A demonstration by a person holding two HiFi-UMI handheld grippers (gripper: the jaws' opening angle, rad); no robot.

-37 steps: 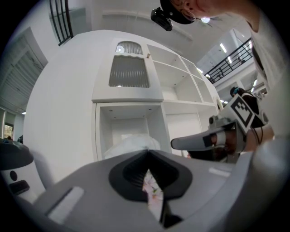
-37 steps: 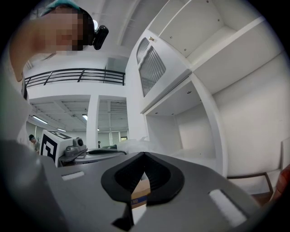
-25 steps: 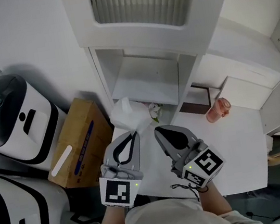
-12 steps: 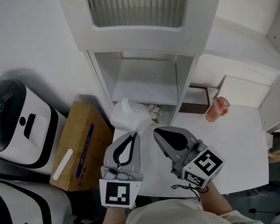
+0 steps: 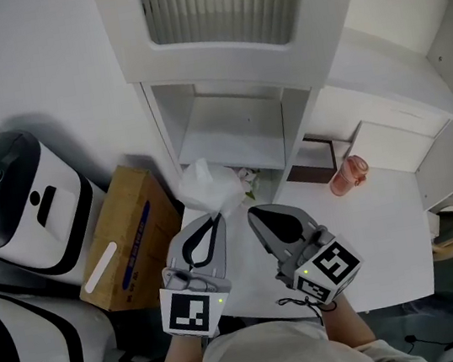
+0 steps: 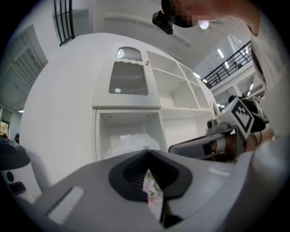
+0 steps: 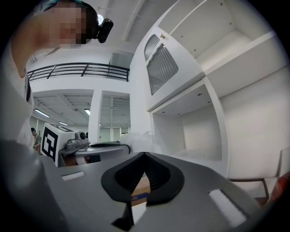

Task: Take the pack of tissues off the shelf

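Note:
The pack of tissues (image 5: 207, 186) is a crumpled white plastic bundle with a flowered patch (image 5: 249, 182). It hangs in front of the low open shelf (image 5: 232, 132), outside it. My left gripper (image 5: 216, 215) is shut on the pack's near end. In the left gripper view the flowered wrapper (image 6: 152, 192) shows in the slit between the closed jaws, and the white bulk (image 6: 131, 142) rises just past the tips. My right gripper (image 5: 253, 211) is beside it, shut, with nothing in it. In the right gripper view the left gripper (image 7: 102, 146) holds the pack (image 7: 138, 138) level with it.
A white table (image 5: 387, 227) lies under and to the right of both grippers. A pink bottle (image 5: 347, 175) and a dark flat frame (image 5: 310, 173) stand at its back. A cardboard box (image 5: 124, 235) and two white and black machines (image 5: 16, 196) are at the left.

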